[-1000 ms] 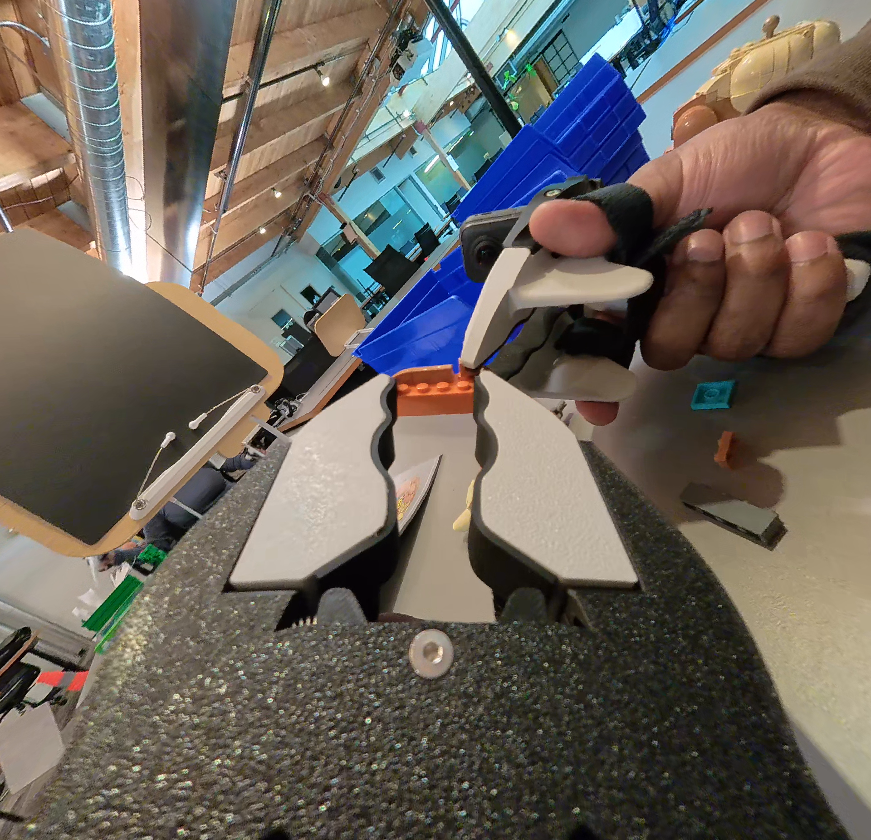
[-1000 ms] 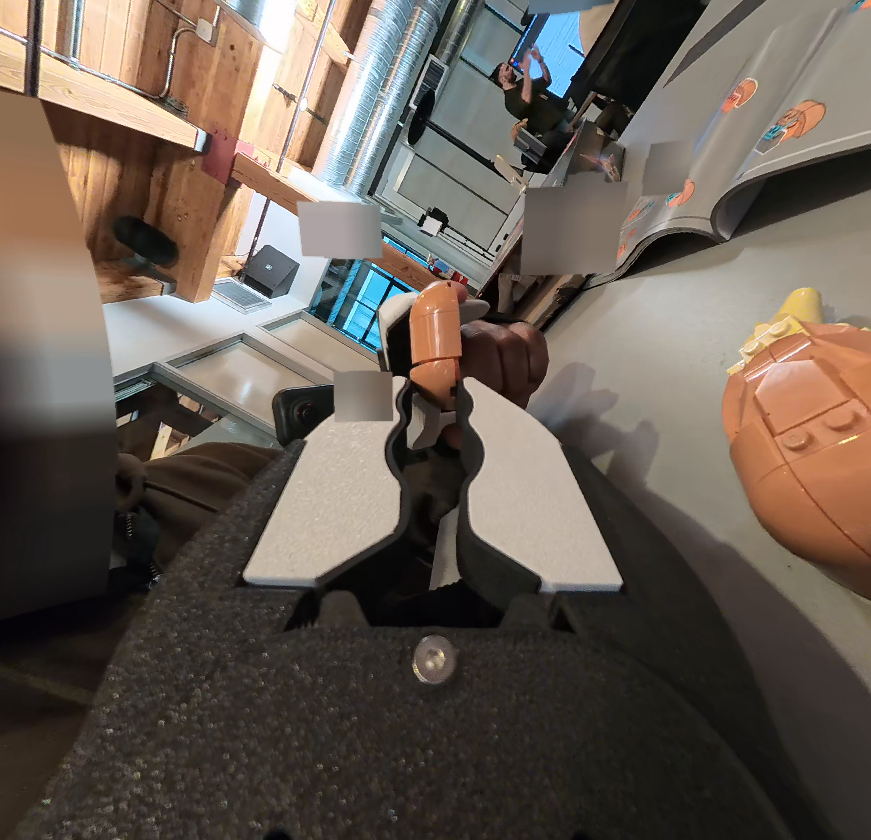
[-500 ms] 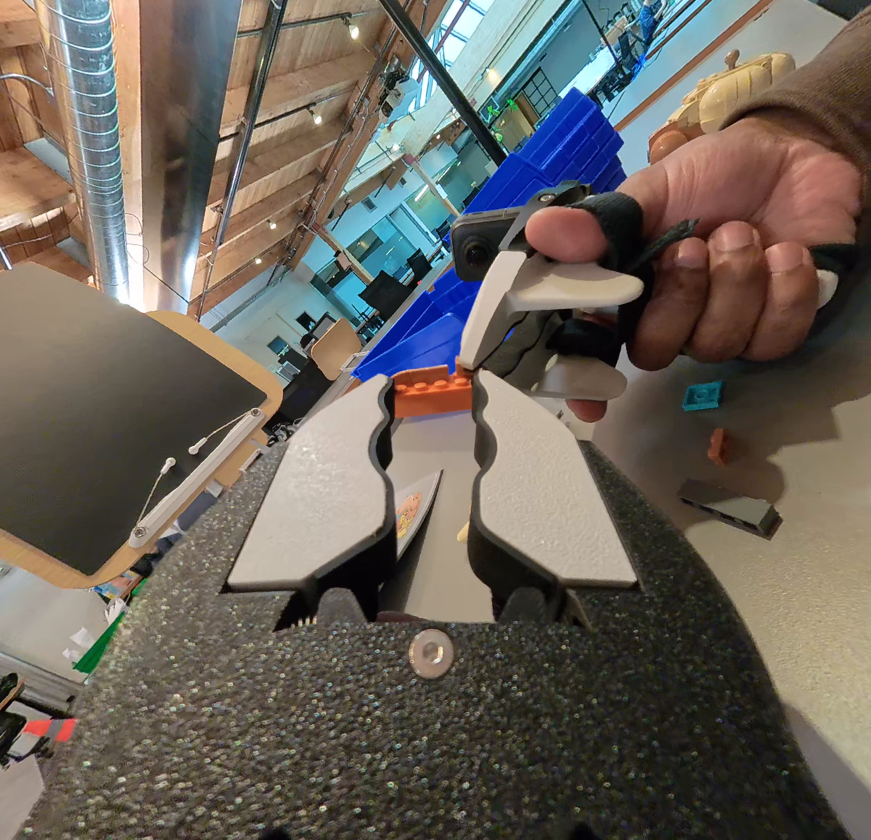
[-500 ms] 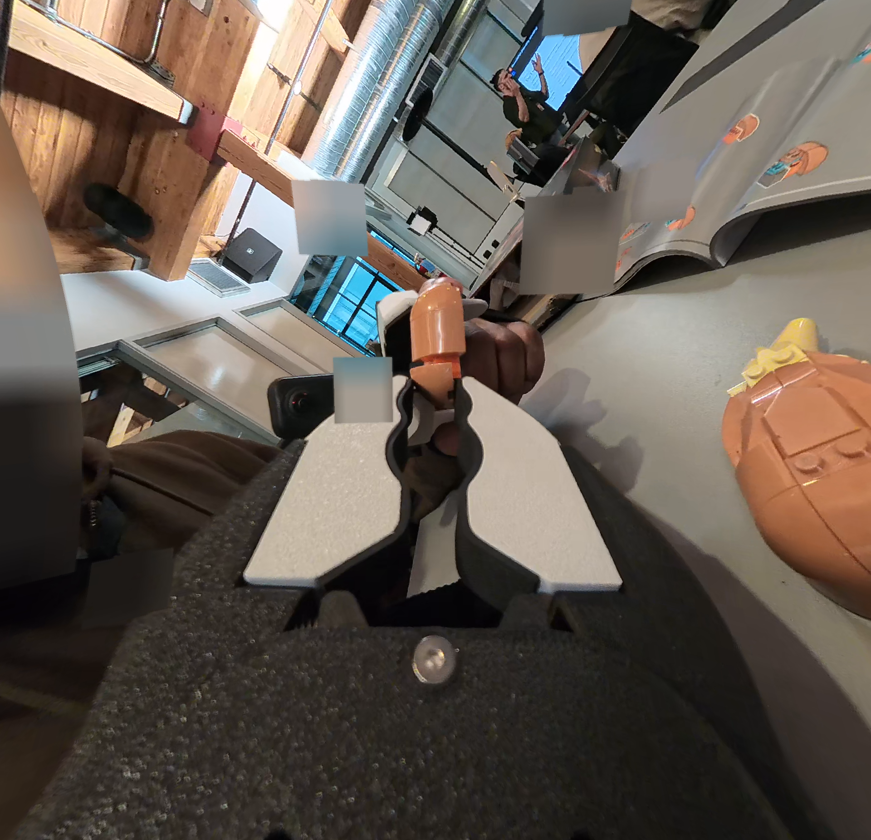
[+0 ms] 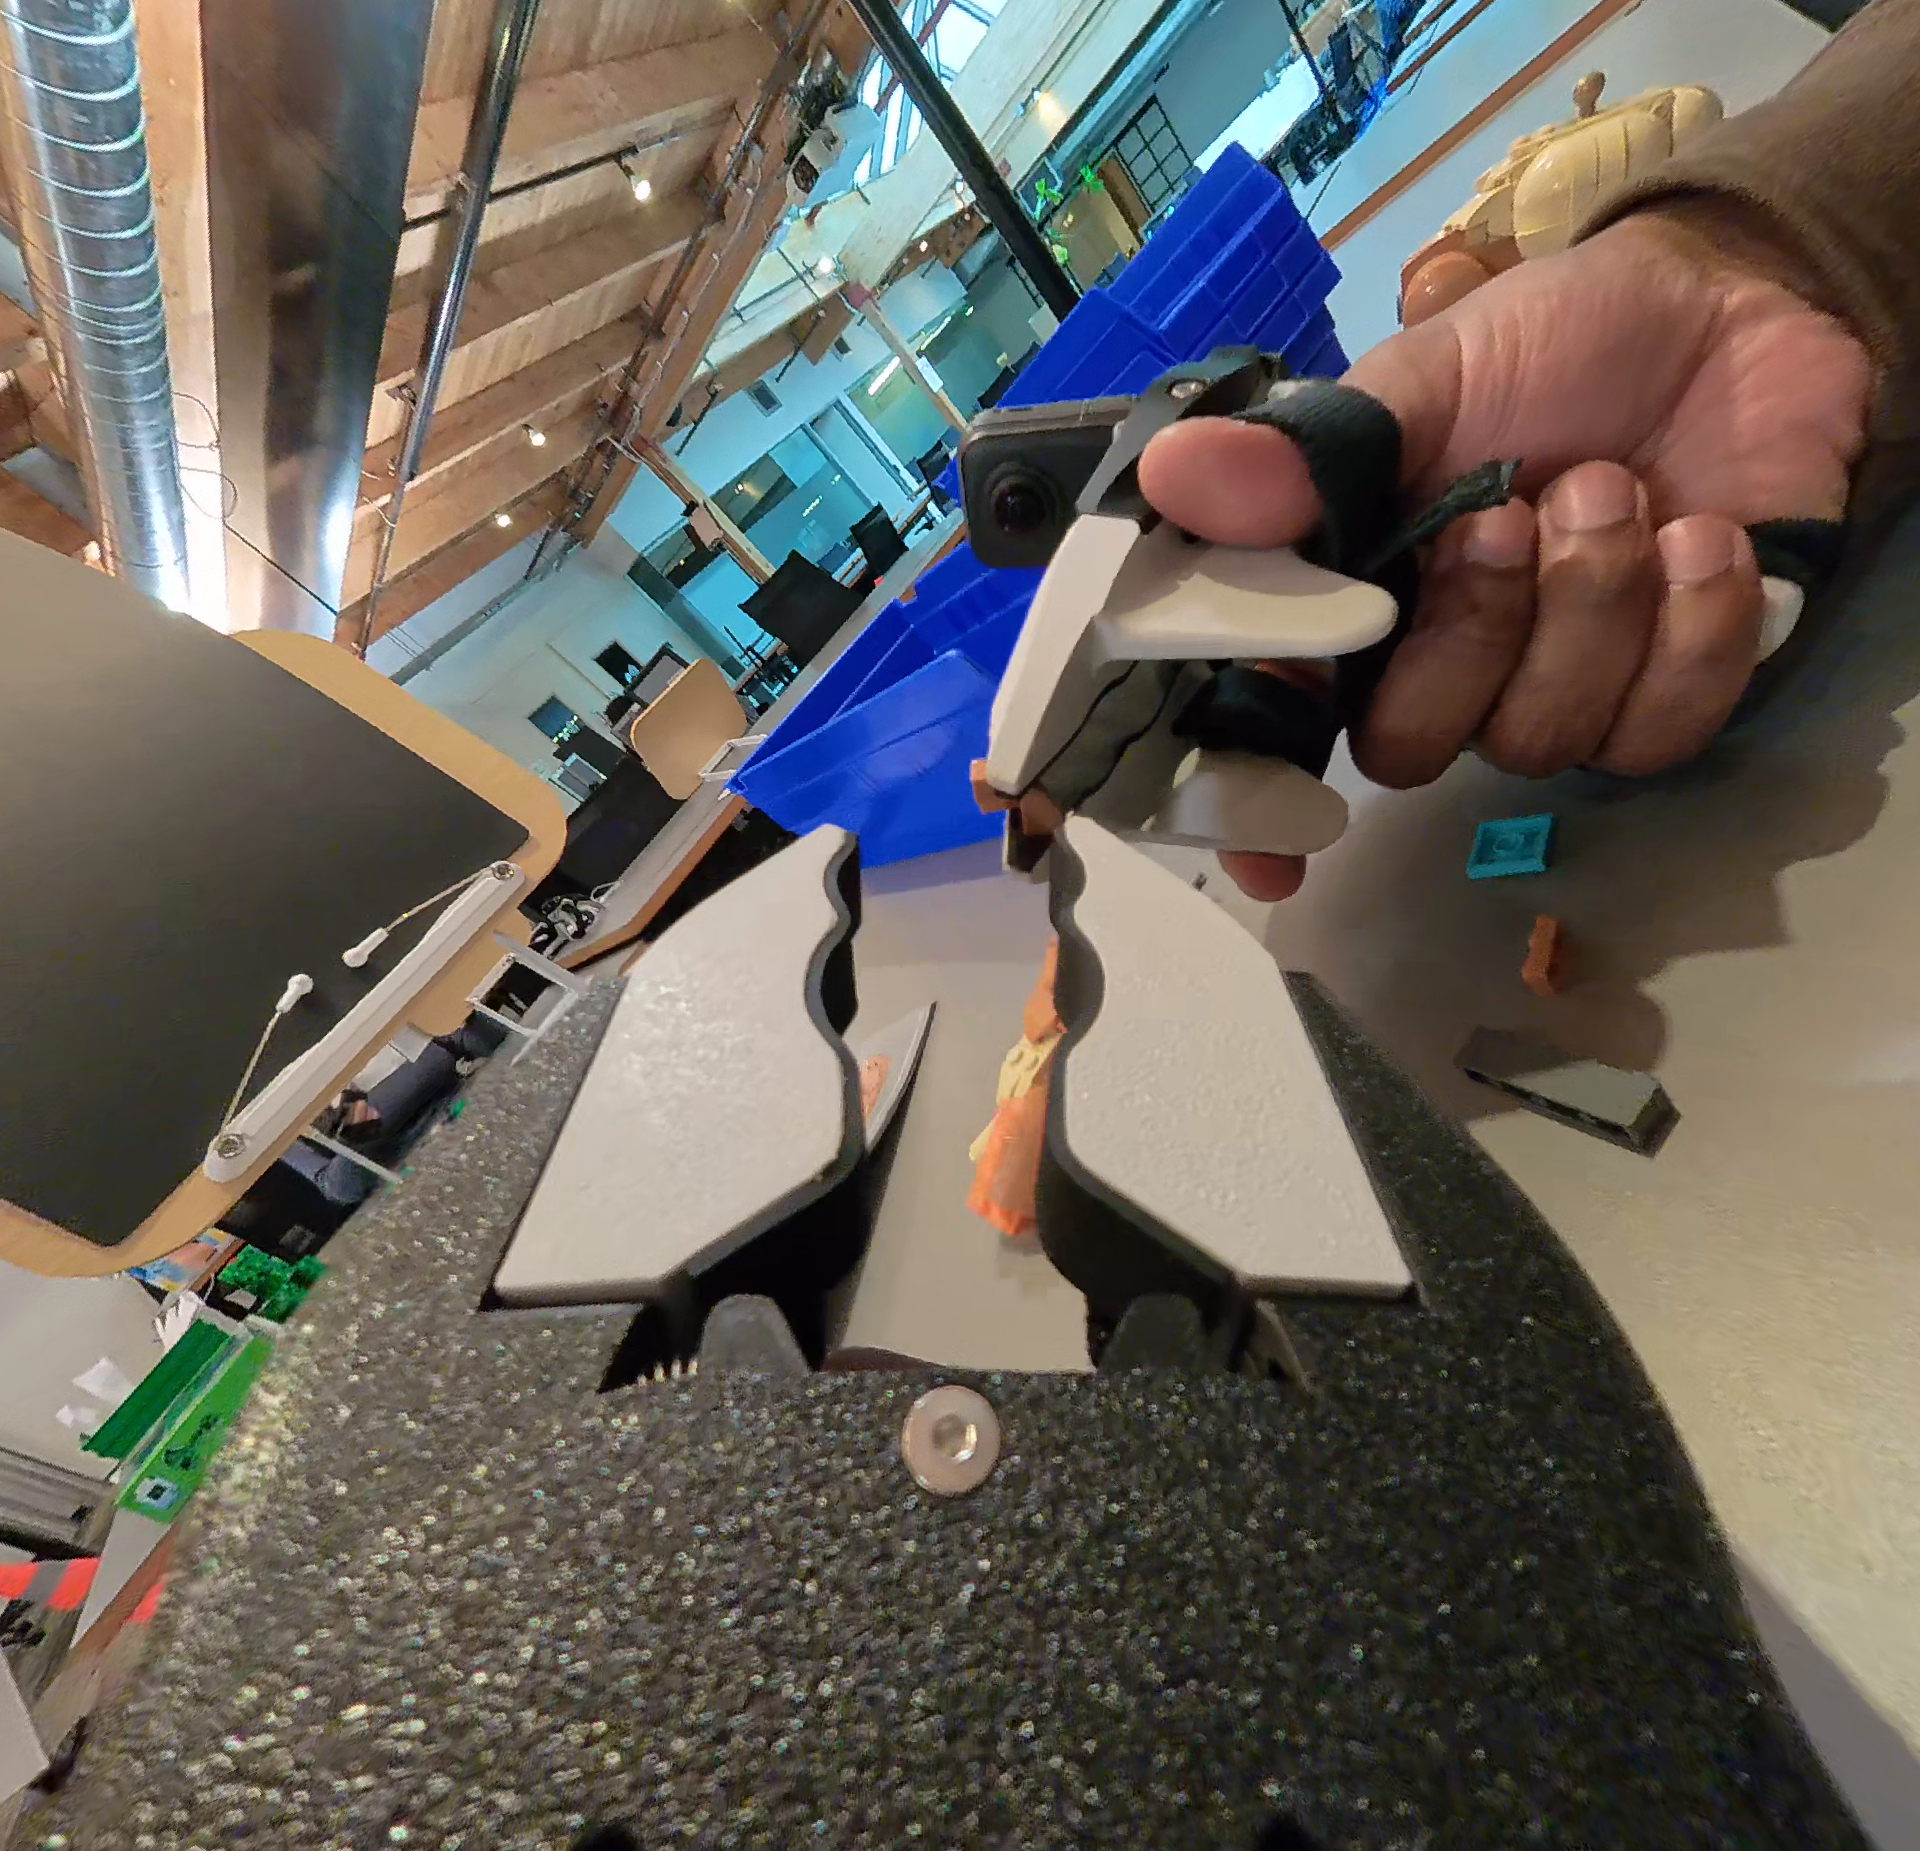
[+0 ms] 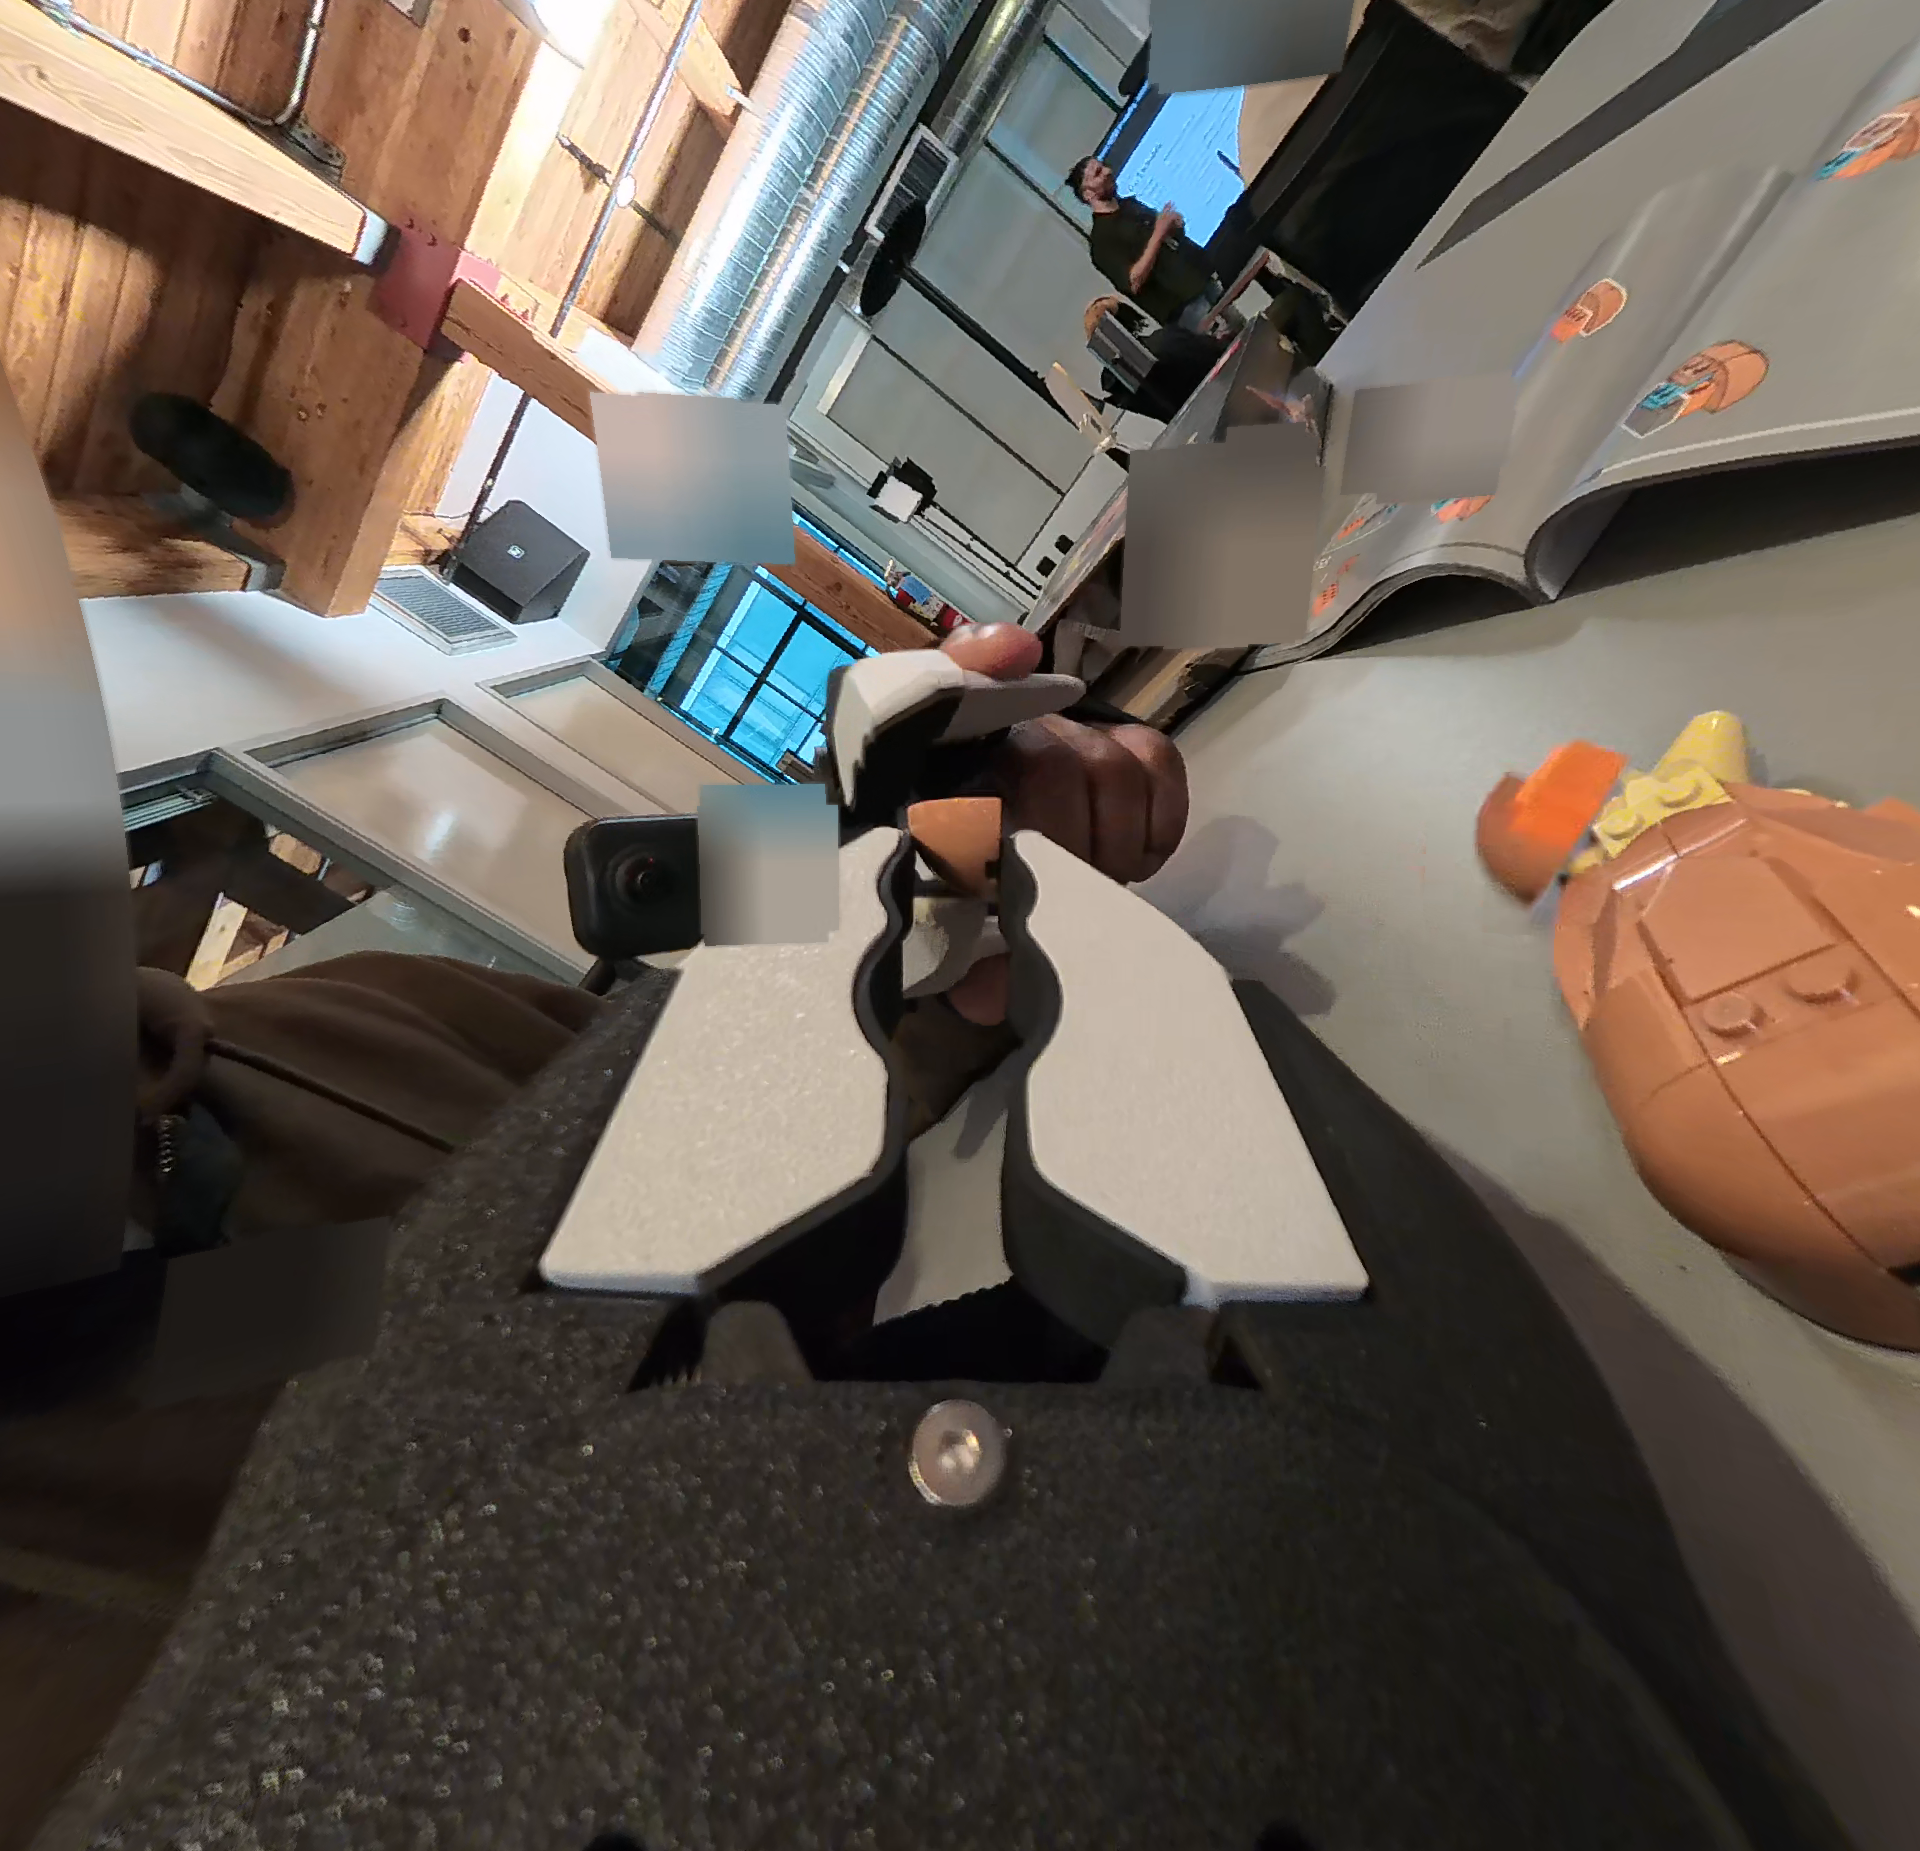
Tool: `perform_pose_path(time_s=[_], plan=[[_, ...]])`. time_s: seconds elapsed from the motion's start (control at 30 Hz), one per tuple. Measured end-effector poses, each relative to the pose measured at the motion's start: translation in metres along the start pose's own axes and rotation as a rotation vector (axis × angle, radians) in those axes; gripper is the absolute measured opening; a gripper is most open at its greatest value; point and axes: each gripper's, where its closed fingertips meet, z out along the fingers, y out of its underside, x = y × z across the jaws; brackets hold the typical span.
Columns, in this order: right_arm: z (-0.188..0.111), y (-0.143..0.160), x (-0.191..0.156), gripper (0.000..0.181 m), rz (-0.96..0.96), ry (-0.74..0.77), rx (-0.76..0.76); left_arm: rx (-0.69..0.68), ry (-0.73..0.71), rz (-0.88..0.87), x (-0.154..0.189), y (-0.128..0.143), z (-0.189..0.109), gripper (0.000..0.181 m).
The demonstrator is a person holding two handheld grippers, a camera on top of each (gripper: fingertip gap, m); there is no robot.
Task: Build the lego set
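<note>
orange-brown rounded lego body (image 6: pixel 1766 1053) is sitting mostly built on the grey table (image 6: pixel 1351 762), while right gripper (image 5: pixel 1023 814) is pinching a small orange piece (image 6: pixel 956 845) midair, left gripper (image 5: pixel 951 866) jaws gaping empty, loose teal plate (image 5: pixel 1512 845), brown bit (image 5: pixel 1543 954), dark tile (image 5: pixel 1569 1089) waiting.

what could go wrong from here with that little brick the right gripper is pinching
1. The right gripper holds the small orange-brown brick only at its very fingertips, in the air; a slight slip could drop it onto the table.
2. The left gripper stands open right beside it, so its fingers could knock the brick loose when closing in.
3. A dropped brick could land among the loose pieces nearby, such as the teal plate, and get mixed up.
</note>
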Motion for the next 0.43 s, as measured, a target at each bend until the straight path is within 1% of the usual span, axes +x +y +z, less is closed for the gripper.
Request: perform_pose_path(time_s=[0.1,0.17,0.23,0.33,0.37,0.4,0.43], plan=[[-0.004,-0.002,0.004,0.015,-0.023,0.038,-0.006,-0.017,-0.021,-0.048,-0.012,0.005,-0.004,0.035],[-0.007,-0.002,0.01,0.015,-0.041,0.089,-0.021,-0.075,0.0,-0.106,-0.017,0.019,-0.006,0.035],[-0.009,0.001,0.016,0.015,-0.053,0.131,-0.046,-0.204,0.027,-0.132,-0.018,0.045,-0.007,0.035],[-0.008,0.008,0.022,0.015,-0.07,0.173,-0.098,-0.464,0.132,-0.17,-0.006,0.094,-0.012,0.039],[-0.008,0.012,0.025,0.015,-0.08,0.199,-0.127,-0.523,0.182,-0.183,0.001,0.105,-0.014,0.041],[-0.008,0.015,0.028,0.015,-0.09,0.22,-0.158,-0.553,0.219,-0.202,0.004,0.111,-0.016,0.039],[-0.007,0.02,0.03,0.015,-0.094,0.236,-0.196,-0.545,0.23,-0.241,0.004,0.111,-0.015,0.042]])
